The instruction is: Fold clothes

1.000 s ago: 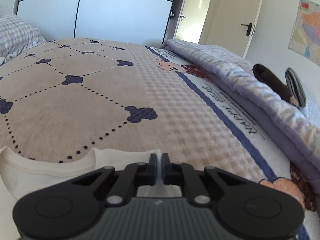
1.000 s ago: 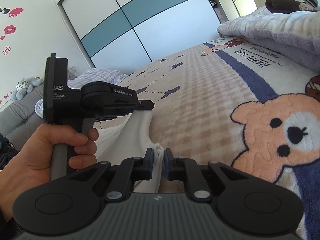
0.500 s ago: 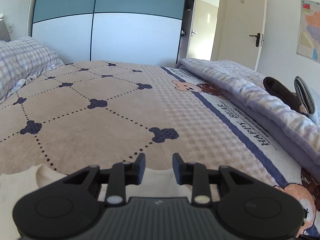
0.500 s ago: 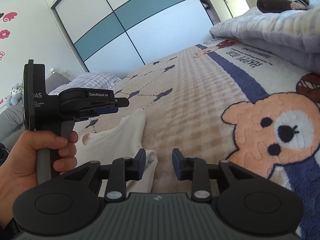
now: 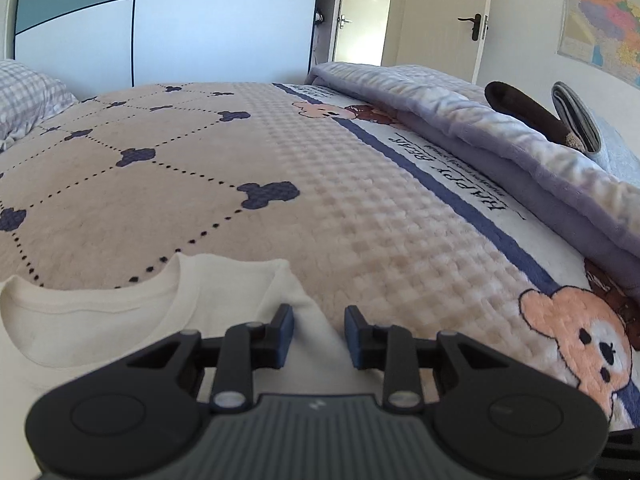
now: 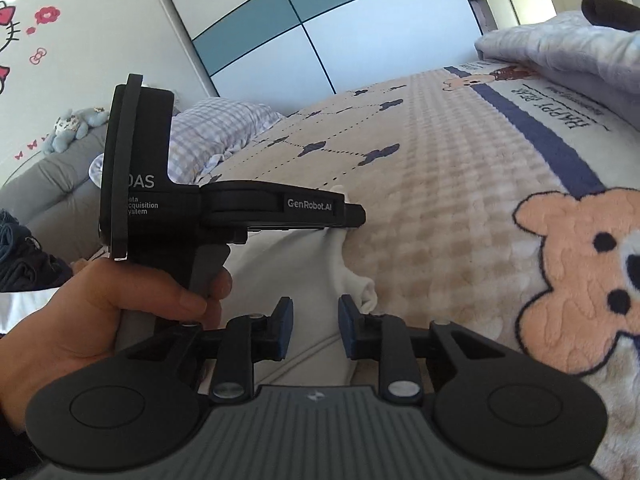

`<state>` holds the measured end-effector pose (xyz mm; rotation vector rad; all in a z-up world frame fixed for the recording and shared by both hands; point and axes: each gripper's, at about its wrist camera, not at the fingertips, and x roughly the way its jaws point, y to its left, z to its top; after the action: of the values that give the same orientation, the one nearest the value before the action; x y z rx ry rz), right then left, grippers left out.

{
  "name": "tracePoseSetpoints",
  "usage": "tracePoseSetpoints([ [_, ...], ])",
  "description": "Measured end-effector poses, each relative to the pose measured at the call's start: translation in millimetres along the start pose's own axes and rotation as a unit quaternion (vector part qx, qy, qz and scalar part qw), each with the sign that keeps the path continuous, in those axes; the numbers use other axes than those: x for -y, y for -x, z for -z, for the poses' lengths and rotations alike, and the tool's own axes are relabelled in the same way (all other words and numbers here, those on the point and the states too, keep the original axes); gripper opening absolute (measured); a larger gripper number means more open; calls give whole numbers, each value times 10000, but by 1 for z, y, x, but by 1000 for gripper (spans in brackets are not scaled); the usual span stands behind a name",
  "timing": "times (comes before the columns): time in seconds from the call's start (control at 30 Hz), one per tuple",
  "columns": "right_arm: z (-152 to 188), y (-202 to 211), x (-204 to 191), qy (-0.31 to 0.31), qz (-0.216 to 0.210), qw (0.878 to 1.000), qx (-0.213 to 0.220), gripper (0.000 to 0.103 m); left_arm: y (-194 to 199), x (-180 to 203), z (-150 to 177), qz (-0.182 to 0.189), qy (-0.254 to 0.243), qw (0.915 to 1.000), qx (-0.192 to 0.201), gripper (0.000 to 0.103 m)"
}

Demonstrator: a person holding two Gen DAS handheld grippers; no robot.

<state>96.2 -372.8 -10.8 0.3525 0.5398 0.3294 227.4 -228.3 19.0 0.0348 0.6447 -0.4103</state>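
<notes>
Shirt (image 5: 100, 320) flat on the bedspread (image 5: 360, 220), near edge of the bed.
Pillow (image 5: 28, 104) far left, folded blanket (image 5: 500, 140) along the right side, wardrobe (image 5: 180, 32) behind the bed, door (image 5: 440, 20) beyond to the right, map (image 5: 604, 16) on the right wall.

Cream shirt (image 5: 100, 320), flat, collar-up on bedspread (image 5: 360, 220)

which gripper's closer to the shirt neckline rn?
Left. Left gripper hovers just right of the cream shirt's neckline; right gripper, jaws closing, sits over the shirt's right edge.
</notes>
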Motion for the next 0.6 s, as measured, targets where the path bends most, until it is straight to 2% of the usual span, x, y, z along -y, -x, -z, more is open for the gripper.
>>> tracePoseSetpoints([
  [0.13,1,1,0,-15,164,9999,42,10,8,-9,1,-95,201,9997,78,30],
  [0.23,2,5,0,-70,407,9989,221,10,20,-8,9,-243,-121,9995,147,30],
  [0.27,1,6,1,-108,580,9979,282,20,22,-7,11,-284,-178,9992,196,31],
  [0.33,0,10,7,-244,583,9973,375,22,23,-13,14,-268,-42,9992,276,36],
  [0.43,-1,11,7,-217,628,9964,532,26,17,-31,19,-38,545,9980,316,43],
  [0.53,-5,1,5,19,266,9991,320,30,17,-36,20,70,708,9968,374,43],
  [0.57,-6,-4,3,89,140,9997,174,37,17,-36,20,72,715,9967,389,43],
  [0.6,-7,-8,4,103,105,9999,58,40,17,-35,20,55,694,9968,403,43],
])
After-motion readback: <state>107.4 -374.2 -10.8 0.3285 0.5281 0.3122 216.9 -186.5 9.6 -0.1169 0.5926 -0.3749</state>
